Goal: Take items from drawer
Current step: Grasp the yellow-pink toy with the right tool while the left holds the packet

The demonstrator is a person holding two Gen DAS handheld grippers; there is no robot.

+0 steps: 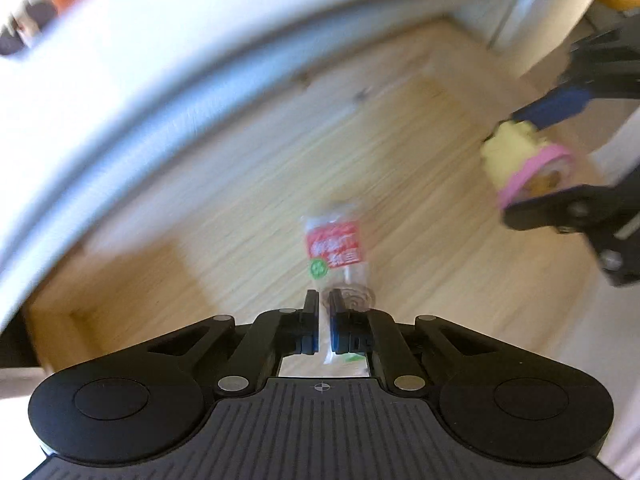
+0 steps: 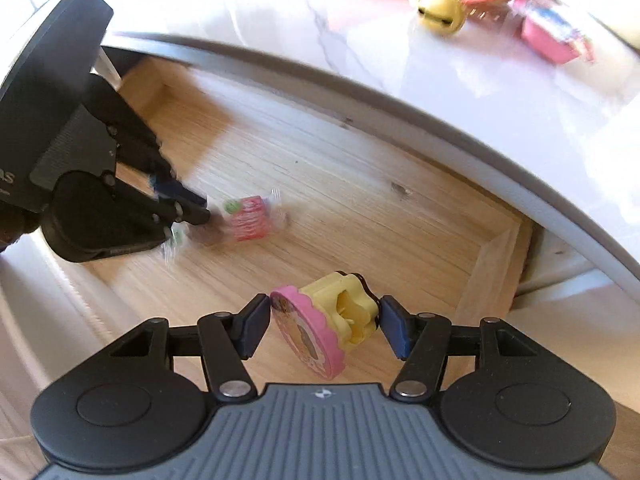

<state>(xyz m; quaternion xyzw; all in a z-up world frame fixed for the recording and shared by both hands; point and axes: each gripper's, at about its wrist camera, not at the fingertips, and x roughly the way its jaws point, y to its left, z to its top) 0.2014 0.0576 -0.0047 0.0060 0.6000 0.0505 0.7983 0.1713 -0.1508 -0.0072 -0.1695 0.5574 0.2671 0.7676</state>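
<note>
A wooden drawer lies open below a white counter. My left gripper is shut on the clear end of a small candy packet with a red label and a green dot, which hangs over the drawer floor. From the right wrist view the same left gripper pinches that candy packet at the left. My right gripper is shut on a yellow and pink toy stamp, tilted, with one pad on the pink rim and one on the yellow body. The right gripper carries the toy stamp at the right of the left wrist view.
The white marble counter above the drawer carries several toys and packets, among them a yellow bell-shaped toy and a pink box. The drawer's wooden walls and the grey counter edge border the space. The view is motion blurred.
</note>
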